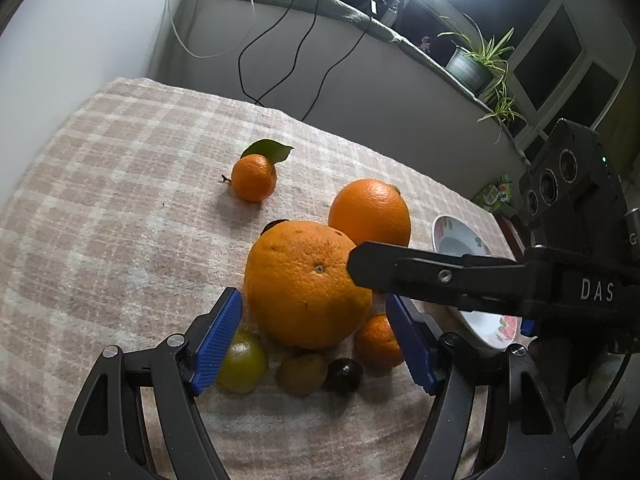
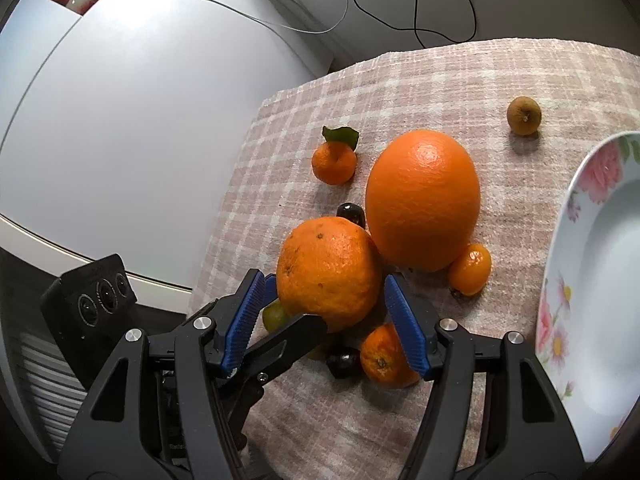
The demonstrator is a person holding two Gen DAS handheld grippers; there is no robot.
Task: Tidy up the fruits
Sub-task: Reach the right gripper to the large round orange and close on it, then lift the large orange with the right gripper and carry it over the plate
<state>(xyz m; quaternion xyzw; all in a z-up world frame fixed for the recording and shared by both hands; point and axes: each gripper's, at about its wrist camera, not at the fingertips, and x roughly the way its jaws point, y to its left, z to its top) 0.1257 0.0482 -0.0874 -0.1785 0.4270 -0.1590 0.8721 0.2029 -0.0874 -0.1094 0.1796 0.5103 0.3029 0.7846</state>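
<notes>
A large rough orange (image 1: 306, 284) (image 2: 328, 272) lies on the checked cloth (image 1: 120, 200) among small fruits. A smoother big orange (image 1: 370, 212) (image 2: 422, 200) lies just behind it. My left gripper (image 1: 314, 340) is open, its blue pads either side of the rough orange's near part. My right gripper (image 2: 326, 320) is open too, its pads flanking the same orange; one of its fingers (image 1: 400, 270) reaches the orange from the right. A leafed mandarin (image 1: 254, 176) (image 2: 334, 162) lies apart. A floral plate (image 1: 480, 328) (image 2: 592, 280) is at the right.
Small fruits crowd the near side: a green one (image 1: 242, 362), a brownish one (image 1: 298, 372), a dark one (image 1: 343, 374), a small mandarin (image 1: 376, 344) (image 2: 384, 356), a kumquat (image 2: 470, 268). A brown fruit (image 2: 524, 115) lies far off. Cables and a potted plant (image 1: 476, 64) are behind the table.
</notes>
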